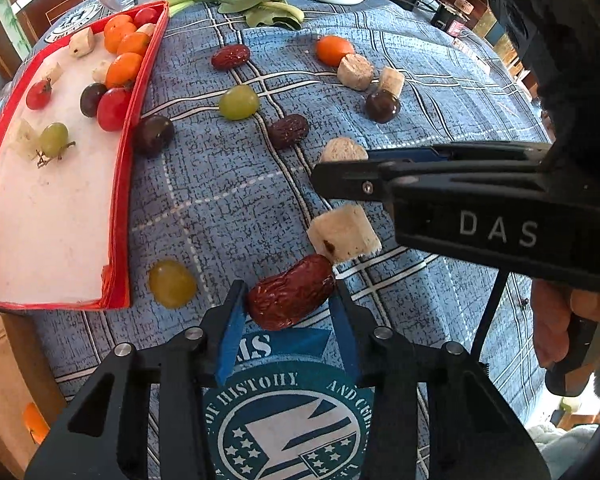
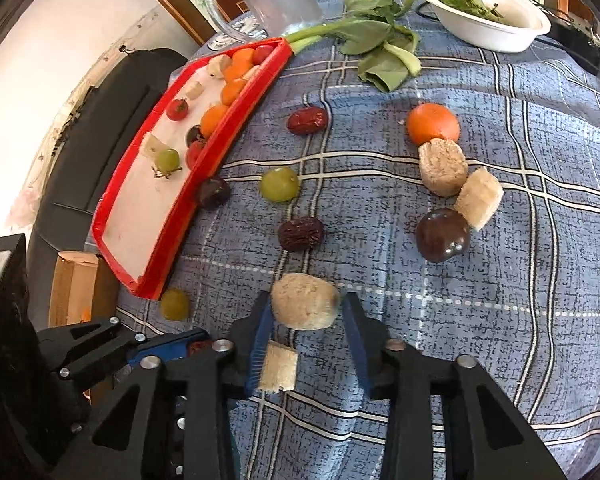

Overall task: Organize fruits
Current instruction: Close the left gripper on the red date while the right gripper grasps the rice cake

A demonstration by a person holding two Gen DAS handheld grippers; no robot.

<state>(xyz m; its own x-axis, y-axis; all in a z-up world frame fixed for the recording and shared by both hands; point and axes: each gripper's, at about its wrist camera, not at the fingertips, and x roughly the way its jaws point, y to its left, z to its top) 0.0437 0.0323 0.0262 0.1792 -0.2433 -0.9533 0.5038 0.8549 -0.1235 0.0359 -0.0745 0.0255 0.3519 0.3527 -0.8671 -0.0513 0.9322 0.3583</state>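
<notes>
Fruit-strewn checked tablecloth (image 2: 520, 280), red tray (image 2: 224, 128)

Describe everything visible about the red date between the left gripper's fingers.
The red date is an oblong dried fruit with glossy, wrinkled, dark red skin. It lies on its side on the blue plaid tablecloth, slanted across the gap of the left gripper, whose blue-padded fingers flank it at both ends; firm contact cannot be confirmed. Its far end touches a pale fruit cube. A green grape lies apart beside it.
</notes>
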